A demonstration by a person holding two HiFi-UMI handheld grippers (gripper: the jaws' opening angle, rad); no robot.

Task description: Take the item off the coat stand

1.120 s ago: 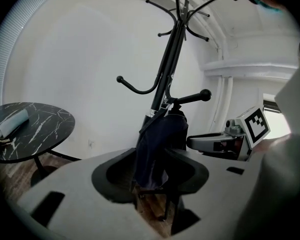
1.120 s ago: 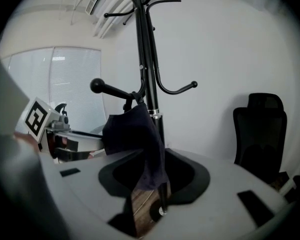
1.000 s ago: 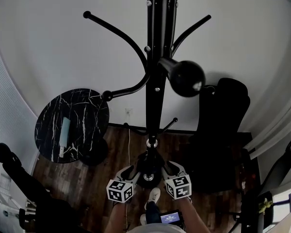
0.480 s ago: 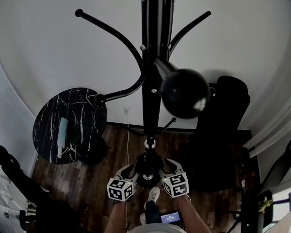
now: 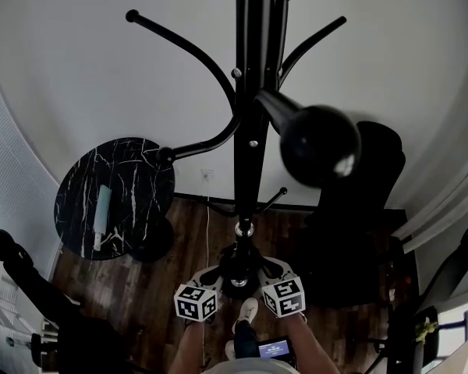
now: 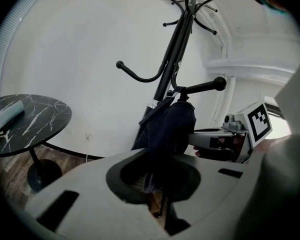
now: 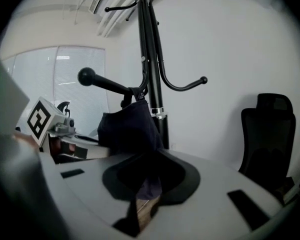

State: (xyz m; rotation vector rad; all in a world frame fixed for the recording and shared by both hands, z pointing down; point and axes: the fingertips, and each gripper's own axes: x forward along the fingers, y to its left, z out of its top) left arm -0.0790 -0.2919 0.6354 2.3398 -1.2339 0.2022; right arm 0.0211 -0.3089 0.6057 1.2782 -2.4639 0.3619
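1. Where the coat stand (image 5: 246,131) rises through the head view, the left gripper (image 5: 209,277) and the right gripper (image 5: 274,273) sit side by side at its foot, at 6 o'clock of the pole.
2. The dark cloth item (image 6: 167,129) hangs on the stand from a ball-tipped peg (image 6: 202,87), close to the pole, and droops between the two grippers.
3. In the left gripper view the jaws are pressed together on the cloth's lower part, which runs down into the hollow between them; the other gripper shows at 3 o'clock.
4. In the right gripper view the jaws likewise pinch the same cloth from the opposite side, with the peg's ball at 10 o'clock.
5. In the head view a round black marble bench (image 5: 140,170) stands at 9 o'clock of the pole, carrying a pale roll (image 5: 103,216).
6. A black chair (image 5: 359,209) stands at 3 o'clock of the pole, against the wall.
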